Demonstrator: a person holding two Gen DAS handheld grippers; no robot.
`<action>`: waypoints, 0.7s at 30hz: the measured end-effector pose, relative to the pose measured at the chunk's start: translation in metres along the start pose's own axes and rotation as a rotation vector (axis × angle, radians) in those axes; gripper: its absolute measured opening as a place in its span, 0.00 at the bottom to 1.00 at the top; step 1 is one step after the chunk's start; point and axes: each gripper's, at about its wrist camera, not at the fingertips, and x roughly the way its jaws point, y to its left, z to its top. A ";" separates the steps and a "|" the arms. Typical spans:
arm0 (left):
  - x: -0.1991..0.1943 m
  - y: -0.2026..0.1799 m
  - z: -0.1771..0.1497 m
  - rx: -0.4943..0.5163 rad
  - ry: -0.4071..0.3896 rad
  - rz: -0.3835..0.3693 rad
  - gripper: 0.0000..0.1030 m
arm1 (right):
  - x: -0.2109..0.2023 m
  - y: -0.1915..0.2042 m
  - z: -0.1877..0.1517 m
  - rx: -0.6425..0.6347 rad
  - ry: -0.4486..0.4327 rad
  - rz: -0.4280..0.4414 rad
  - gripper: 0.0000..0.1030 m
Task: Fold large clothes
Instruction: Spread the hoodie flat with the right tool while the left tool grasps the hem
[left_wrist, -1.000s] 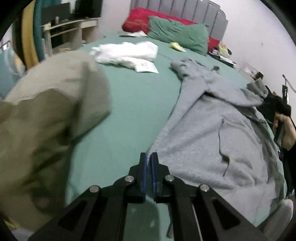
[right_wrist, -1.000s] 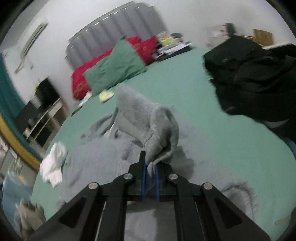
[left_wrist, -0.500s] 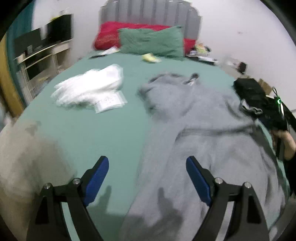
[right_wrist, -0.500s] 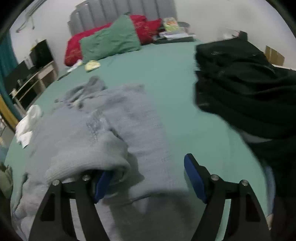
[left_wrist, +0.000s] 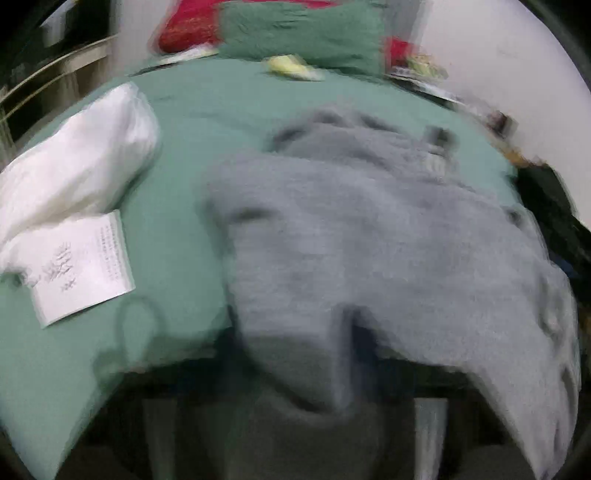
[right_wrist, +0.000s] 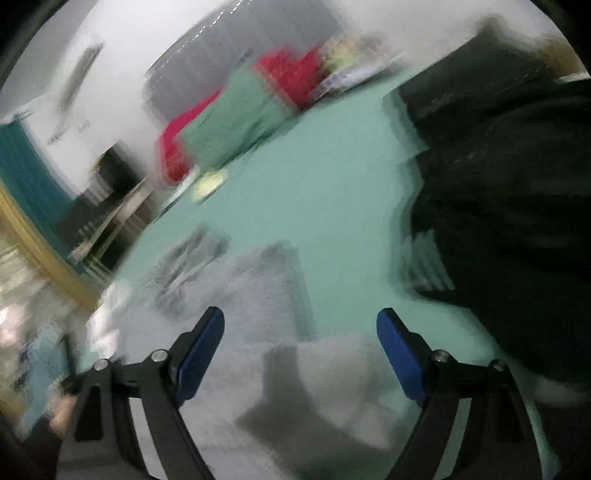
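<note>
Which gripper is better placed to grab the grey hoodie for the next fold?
Probably the left: the grey hoodie bunches right against its camera, though blur hides its fingers. The right gripper is open, empty, with only the hoodie's edge beneath.

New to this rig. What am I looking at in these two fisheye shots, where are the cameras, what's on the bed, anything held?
There is no robot arm: a person holds a two-finger gripper in each hand, and each gripper carries a fisheye camera that looks along its fingers. Both shots are motion-blurred.

Left wrist view: a grey hoodie lies on the green bed sheet, with a white plastic bag and a printed paper slip beside it. The left gripper's fingers are lost in blur under the fabric.

Right wrist view: the right gripper is open and holds nothing, above the hoodie, next to a black garment. Red and green pillows lie by the headboard.
</note>
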 end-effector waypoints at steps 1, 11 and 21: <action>-0.007 -0.004 -0.003 0.014 -0.005 0.020 0.14 | 0.019 0.008 0.007 -0.048 0.042 0.019 0.81; -0.088 0.038 0.008 0.012 -0.067 -0.021 0.11 | 0.005 0.056 0.043 -0.161 0.017 -0.231 0.06; -0.024 0.057 -0.004 -0.023 0.059 0.143 0.49 | -0.003 -0.010 0.022 -0.106 0.154 -0.330 0.50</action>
